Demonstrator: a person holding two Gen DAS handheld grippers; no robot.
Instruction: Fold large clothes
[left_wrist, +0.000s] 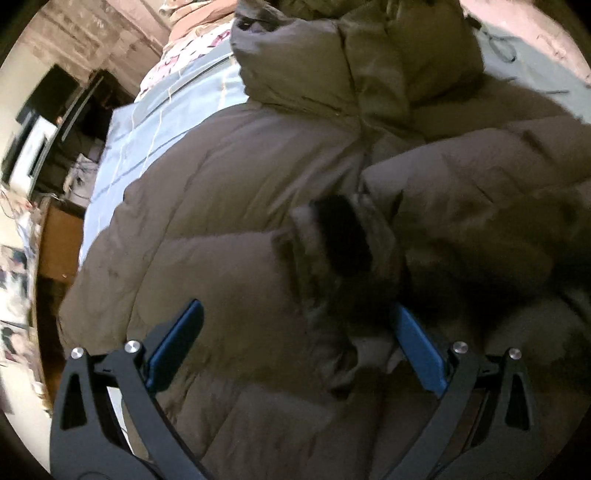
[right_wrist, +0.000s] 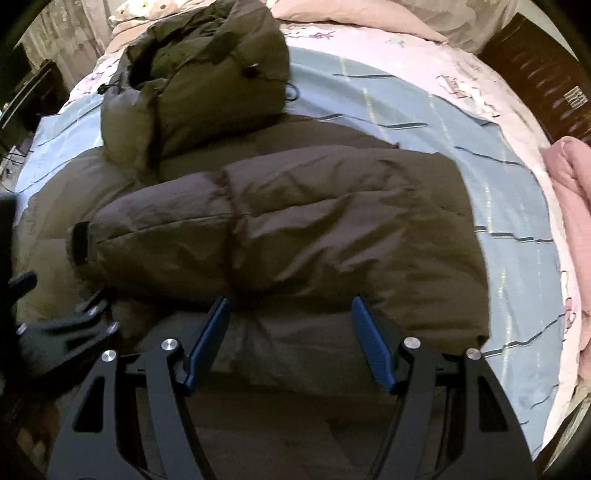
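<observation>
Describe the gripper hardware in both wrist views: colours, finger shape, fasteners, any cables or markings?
Both match. The left gripper and right gripper have matte black linkage arms with triangular cutouts, round silver pivot bolts, and flat, elongated blue finger pads. No cables, markings or sleeves are visible.

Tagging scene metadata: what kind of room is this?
Likely a bedroom. The olive-brown puffer jacket lies on a bed with a light blue striped sheet, and pink bedding is piled at the far end.
</observation>
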